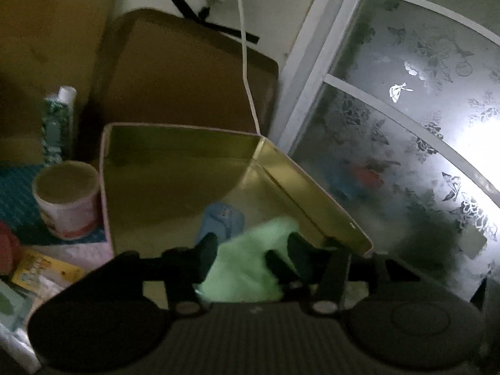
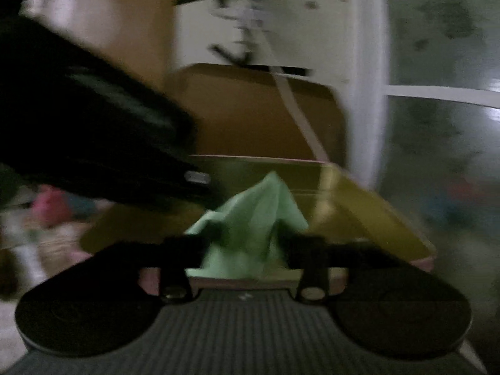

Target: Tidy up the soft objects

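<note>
Your left tongs (image 1: 253,250) stand apart over the open gold box (image 1: 175,168), with the green cloth (image 1: 250,259) bunched loosely between their fingers; the pads do not press on it. A small pale blue object (image 1: 222,218) lies on the box floor just beyond the left tongs' tips. To their left, outside the box, a white tub (image 1: 67,200) stands on a teal mat (image 1: 15,200), with a white-capped bottle (image 1: 59,122) behind it.

Your right tongs (image 2: 250,240) are also apart, and the green cloth (image 2: 253,228) rises in a peak between their fingers above the near edge of the gold box (image 2: 368,215). That view is blurred, so you cannot tell whether any pad touches the fabric. The left gripper's dark body (image 2: 93,131) crosses in from the left, just ahead of the right tongs.
</note>
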`<state>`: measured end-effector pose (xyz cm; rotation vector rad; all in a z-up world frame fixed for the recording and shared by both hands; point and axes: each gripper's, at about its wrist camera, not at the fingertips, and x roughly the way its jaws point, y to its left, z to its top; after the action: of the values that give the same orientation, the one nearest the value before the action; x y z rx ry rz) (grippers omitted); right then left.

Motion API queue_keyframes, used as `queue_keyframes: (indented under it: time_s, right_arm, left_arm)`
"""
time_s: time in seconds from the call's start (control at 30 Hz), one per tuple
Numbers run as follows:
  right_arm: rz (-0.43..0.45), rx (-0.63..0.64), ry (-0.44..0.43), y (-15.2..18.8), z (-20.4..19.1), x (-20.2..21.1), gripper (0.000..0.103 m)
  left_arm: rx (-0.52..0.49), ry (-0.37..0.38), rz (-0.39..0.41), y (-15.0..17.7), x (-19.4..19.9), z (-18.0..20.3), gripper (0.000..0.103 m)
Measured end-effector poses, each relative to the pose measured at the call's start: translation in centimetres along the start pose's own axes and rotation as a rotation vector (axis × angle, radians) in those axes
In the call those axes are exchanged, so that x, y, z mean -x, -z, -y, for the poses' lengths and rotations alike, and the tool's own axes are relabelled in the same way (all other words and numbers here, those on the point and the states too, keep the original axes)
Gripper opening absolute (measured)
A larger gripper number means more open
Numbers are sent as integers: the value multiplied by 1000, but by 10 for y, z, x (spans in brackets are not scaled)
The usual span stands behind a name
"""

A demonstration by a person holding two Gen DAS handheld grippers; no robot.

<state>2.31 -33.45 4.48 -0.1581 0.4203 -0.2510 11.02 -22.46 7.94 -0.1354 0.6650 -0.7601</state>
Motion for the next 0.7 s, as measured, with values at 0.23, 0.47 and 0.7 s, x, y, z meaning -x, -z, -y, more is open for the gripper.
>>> queue_keyframes:
  time_s: [0.23, 0.47, 0.7]
  right_arm:
    - [39, -169, 57, 4, 32, 20, 74]
    - [135, -175, -203, 5, 0, 67, 48]
    - [-72, 9, -559, 21, -93, 65, 42]
  left_arm:
    - [37, -27, 73, 9, 48, -28, 56]
    - [122, -185, 138, 48, 123, -96, 56]
    - [287, -282, 84, 102, 165, -165, 55]
